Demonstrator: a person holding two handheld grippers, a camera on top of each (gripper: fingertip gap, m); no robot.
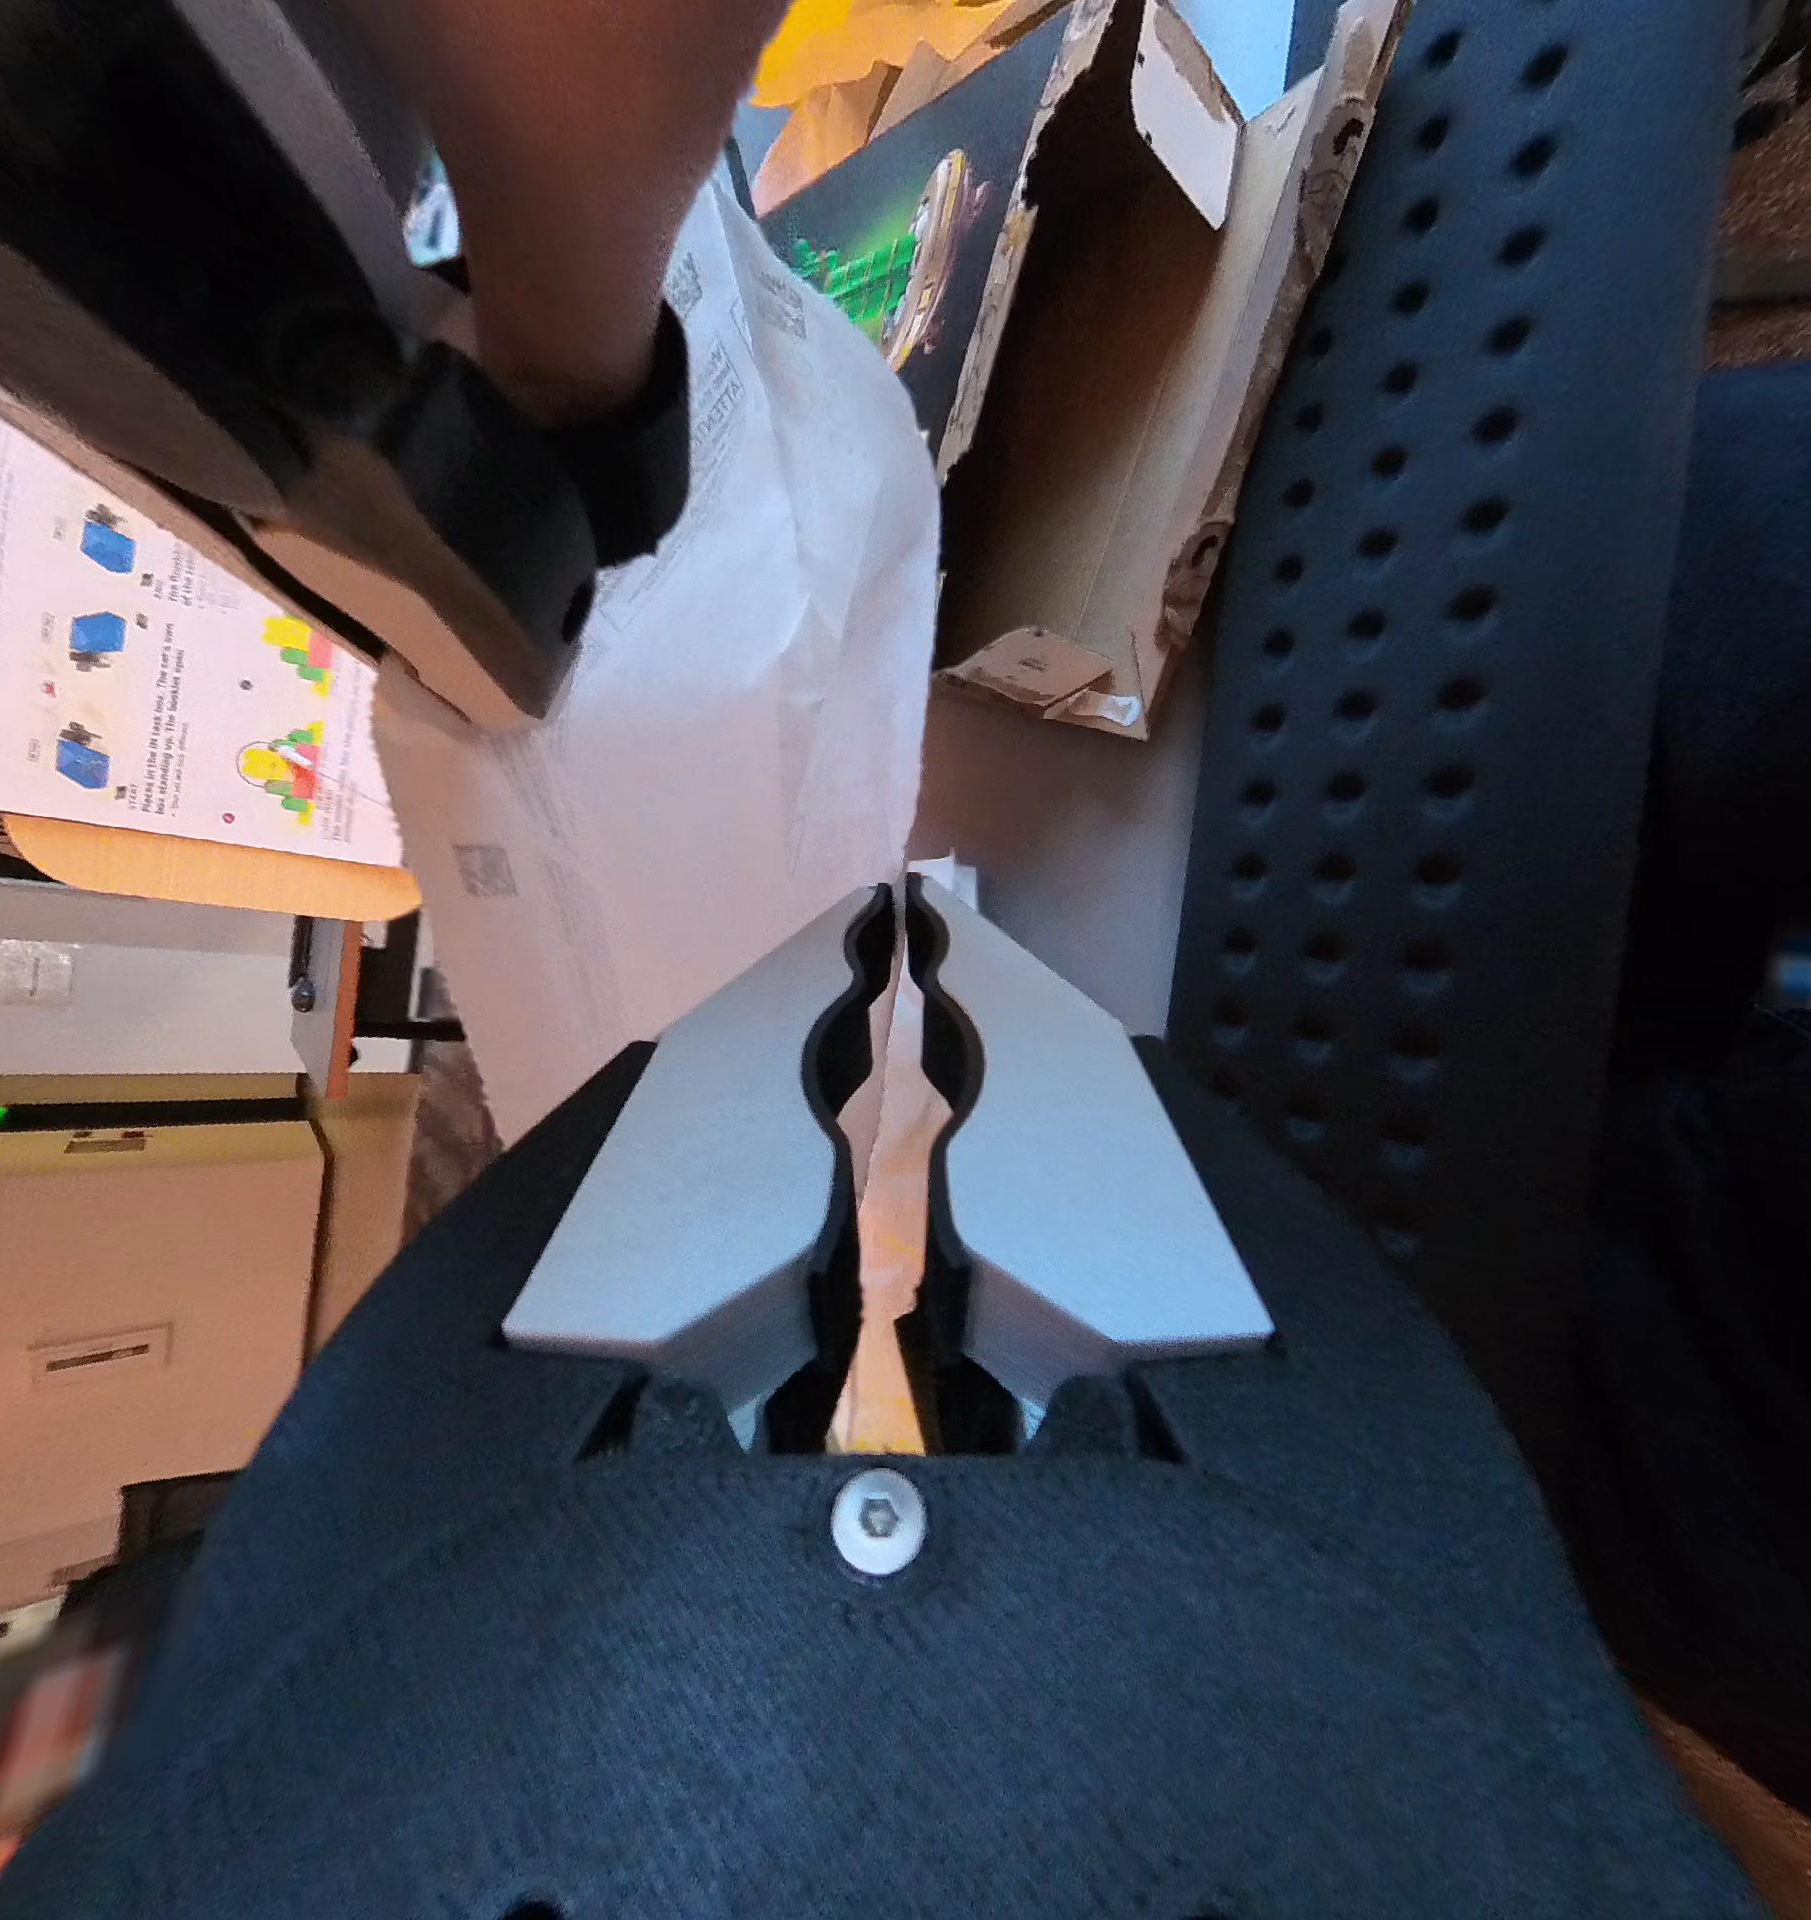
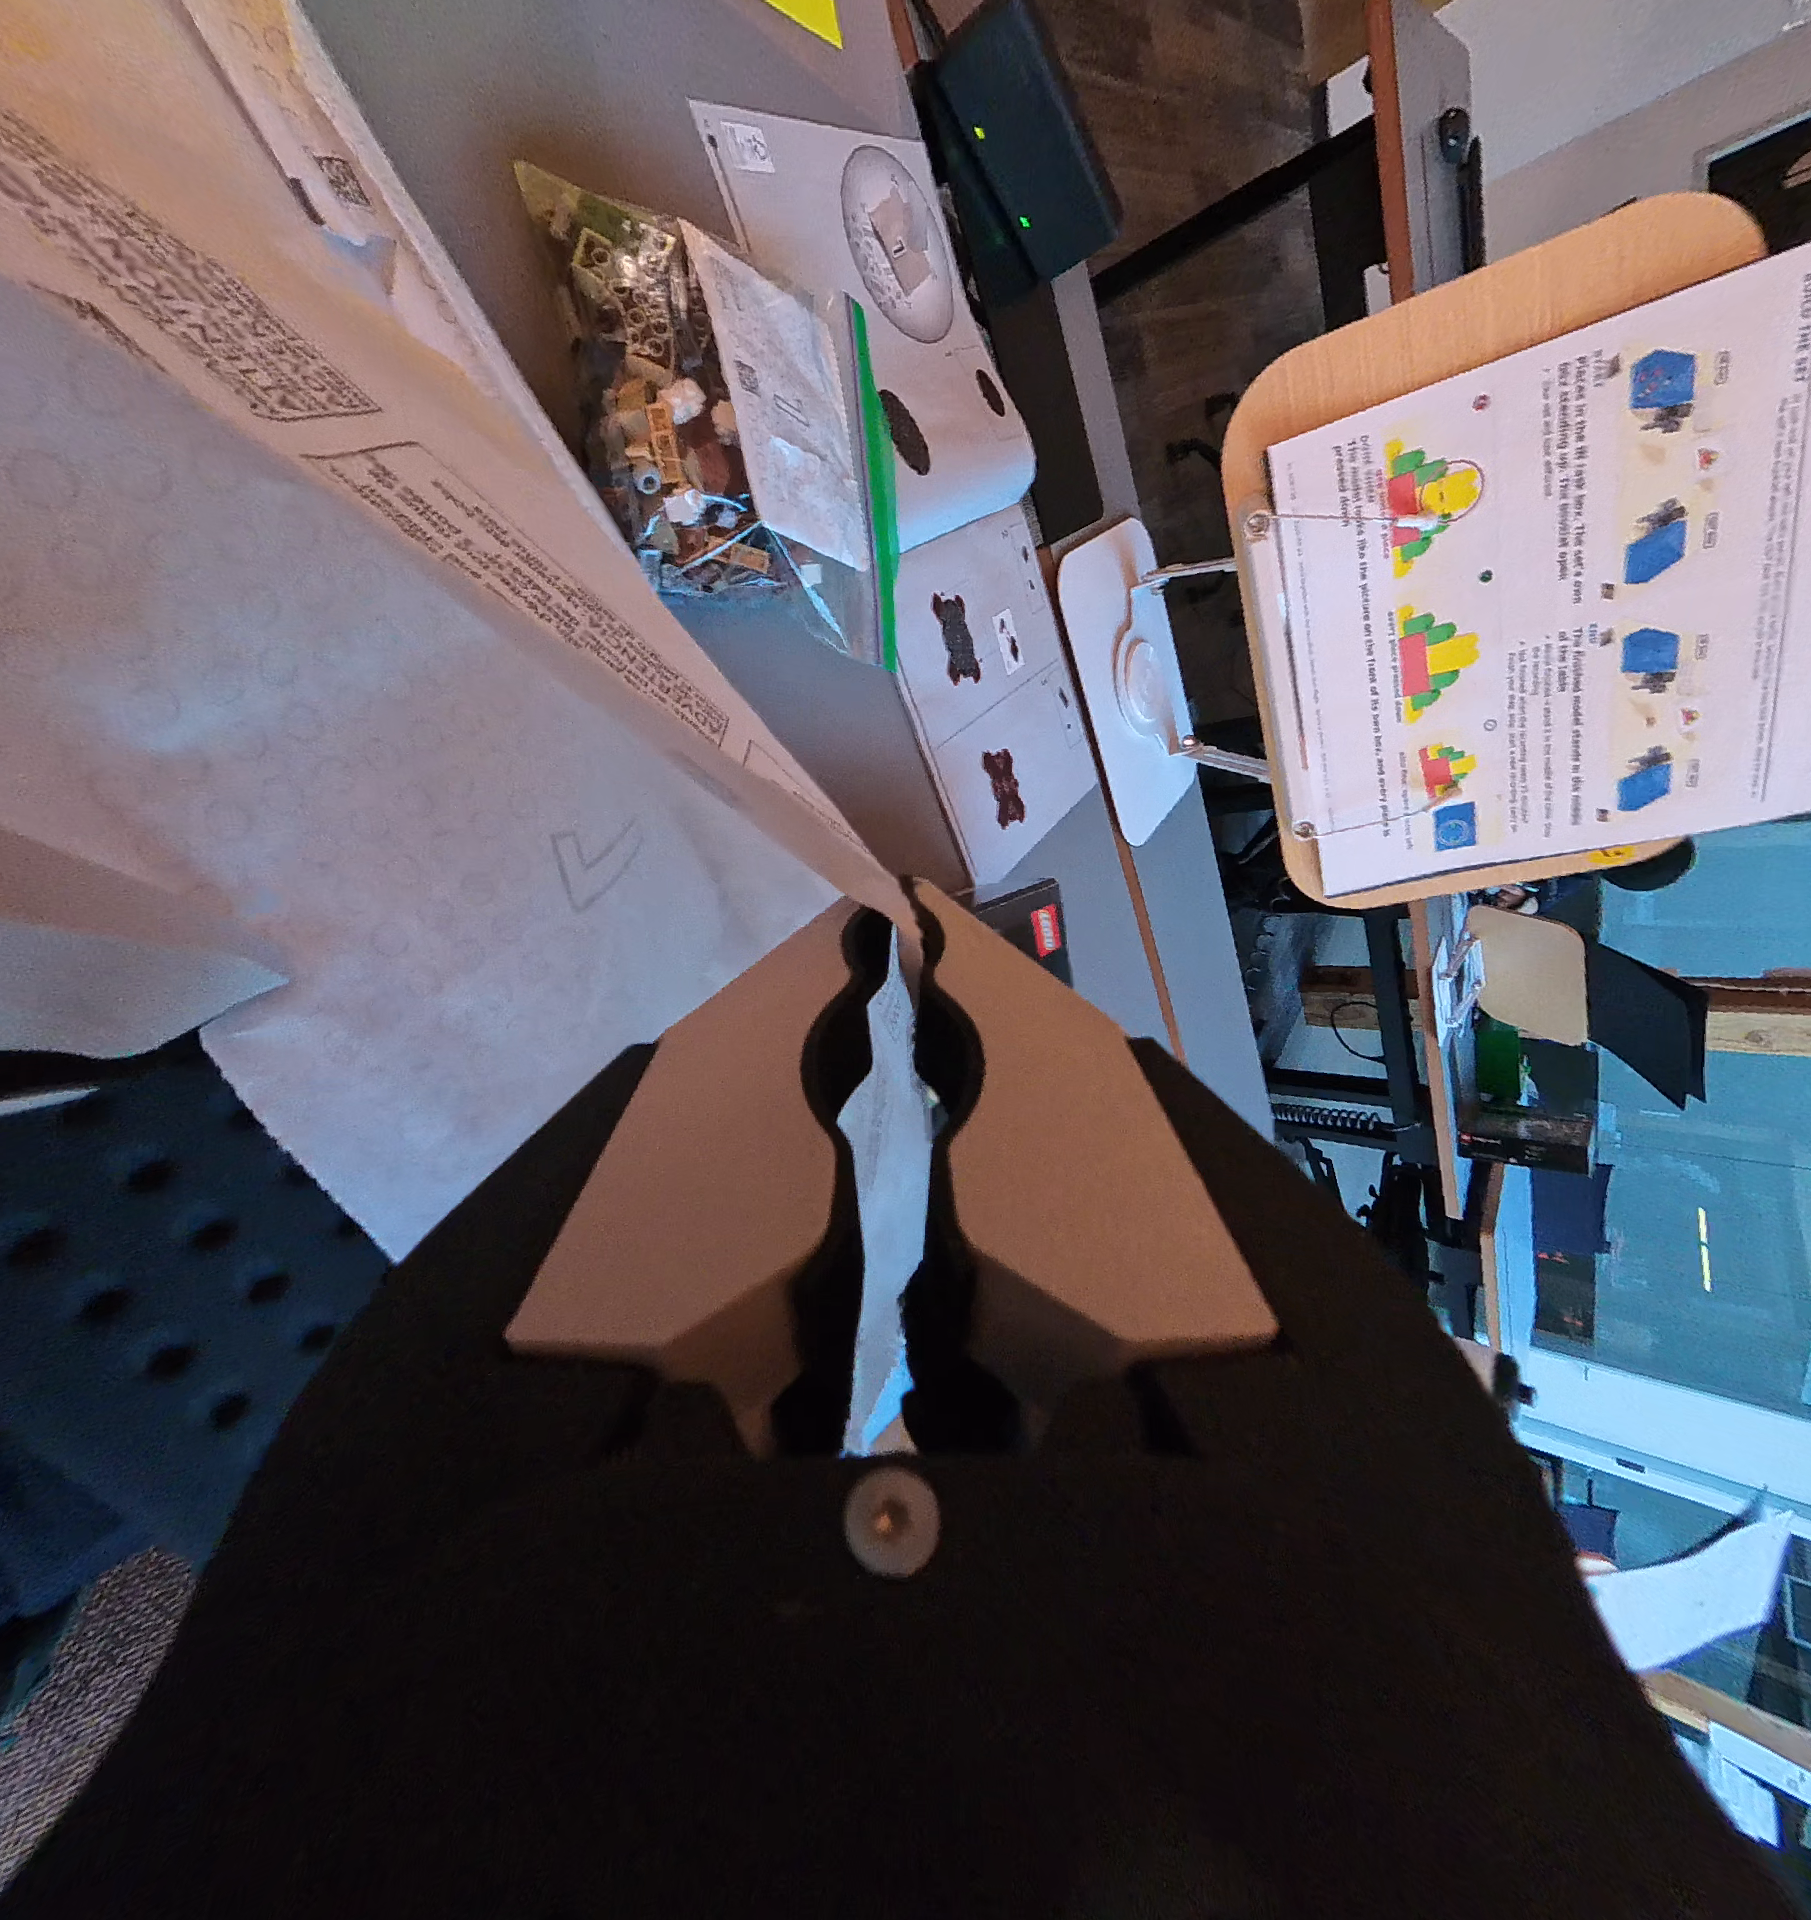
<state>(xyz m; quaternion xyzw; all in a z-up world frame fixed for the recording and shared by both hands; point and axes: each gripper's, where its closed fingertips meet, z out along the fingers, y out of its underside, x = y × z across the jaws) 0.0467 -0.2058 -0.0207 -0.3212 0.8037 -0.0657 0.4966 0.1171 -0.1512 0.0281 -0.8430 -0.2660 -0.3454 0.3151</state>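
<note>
My left gripper (image 1: 901, 894) is shut on the edge of a white paper bag (image 1: 735, 665) printed with grey text blocks and held up in the air. My right gripper (image 2: 911, 894) is shut on another edge of the same white paper bag (image 2: 288, 665), which spreads away to the upper left. The other gripper (image 1: 444, 582), held by a hand, shows at the upper left of the left wrist view, at the bag's far side. The views are rolled on their side.
A grey table (image 2: 828, 707) carries a clear bag of small bricks (image 2: 672, 416) and open instruction booklets (image 2: 984, 686). A printed sheet on a wooden clipboard stand (image 2: 1566, 582) is nearby. A torn cardboard box (image 1: 1109, 416) and a black perforated chair back (image 1: 1420, 623) are close. The left gripper's tips are roughly 10 centimeters from the right gripper's.
</note>
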